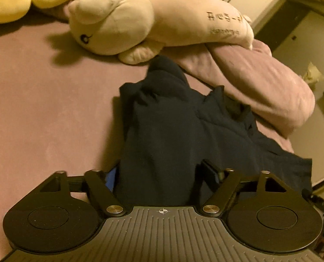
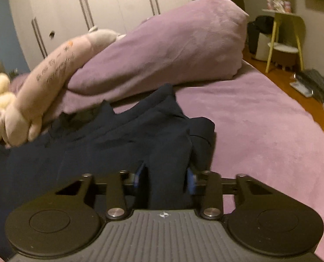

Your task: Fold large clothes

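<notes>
Long pale plush toy (image 1: pixel 162 21): two lines of dark stitched script on body, toward 2 o'clock in left wrist view. Upper line larger chars, lower line small cursive; neither legible. Same script seen in right wrist view at approx. 9 o'clock on plush (image 2: pixel 53 69), blurred, plus small orange mark above it. No other text, brand, no. or sign legible.

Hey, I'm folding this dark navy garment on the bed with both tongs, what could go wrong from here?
1. The left tongs stand wide around a thick bunch of the navy garment; it may not be gripped and could slip out.
2. The right tongs pinch only a narrow gather of cloth, so the fold may come out uneven.
3. The long plush toy and the rumpled purple duvet lie against the garment's far edge and could snag it.
</notes>
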`<action>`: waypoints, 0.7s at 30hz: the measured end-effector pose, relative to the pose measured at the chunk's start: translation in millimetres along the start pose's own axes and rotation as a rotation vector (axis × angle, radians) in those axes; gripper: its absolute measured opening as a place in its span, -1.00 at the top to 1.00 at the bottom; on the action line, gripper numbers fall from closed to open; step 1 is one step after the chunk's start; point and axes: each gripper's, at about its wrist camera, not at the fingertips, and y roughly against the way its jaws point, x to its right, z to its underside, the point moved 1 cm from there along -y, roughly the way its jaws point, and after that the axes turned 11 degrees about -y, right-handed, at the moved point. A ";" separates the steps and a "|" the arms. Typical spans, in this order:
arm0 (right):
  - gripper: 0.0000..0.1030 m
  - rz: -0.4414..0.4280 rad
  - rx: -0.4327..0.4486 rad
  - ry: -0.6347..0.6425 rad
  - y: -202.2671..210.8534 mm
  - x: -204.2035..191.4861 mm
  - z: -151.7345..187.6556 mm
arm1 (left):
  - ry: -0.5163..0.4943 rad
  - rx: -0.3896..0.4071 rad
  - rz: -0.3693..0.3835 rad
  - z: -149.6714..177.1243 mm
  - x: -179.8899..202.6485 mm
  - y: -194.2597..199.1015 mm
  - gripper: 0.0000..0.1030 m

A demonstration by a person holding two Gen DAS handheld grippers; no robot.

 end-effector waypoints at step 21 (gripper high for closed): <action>0.86 0.177 0.319 0.102 -32.7 -77.1 -96.2 | -0.145 0.294 -0.276 -109.4 69.7 -3.6 0.61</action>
